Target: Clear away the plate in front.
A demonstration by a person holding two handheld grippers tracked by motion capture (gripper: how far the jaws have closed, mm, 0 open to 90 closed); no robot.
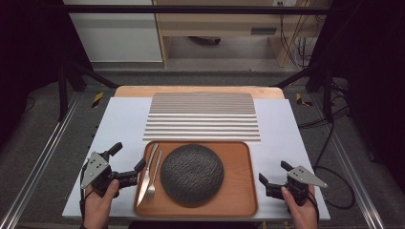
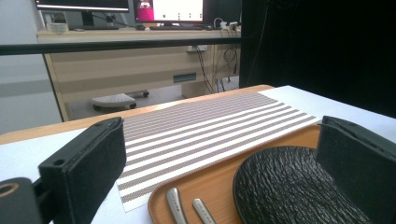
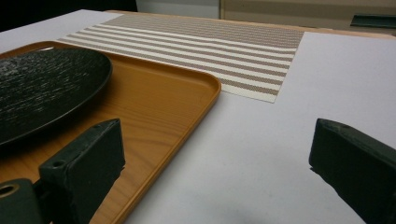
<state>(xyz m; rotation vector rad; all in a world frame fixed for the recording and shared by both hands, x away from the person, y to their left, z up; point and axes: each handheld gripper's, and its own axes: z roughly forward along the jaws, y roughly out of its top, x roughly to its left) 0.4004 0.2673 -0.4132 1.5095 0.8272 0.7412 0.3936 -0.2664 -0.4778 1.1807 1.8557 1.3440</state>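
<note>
Cutlery (image 1: 149,174) lengthwise — handles pointing away

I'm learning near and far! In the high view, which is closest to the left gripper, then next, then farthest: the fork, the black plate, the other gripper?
From the left gripper:
1. Fork, on the tray's left side.
2. Black plate, mid-tray.
3. Right gripper, beyond the tray's right edge.
</note>
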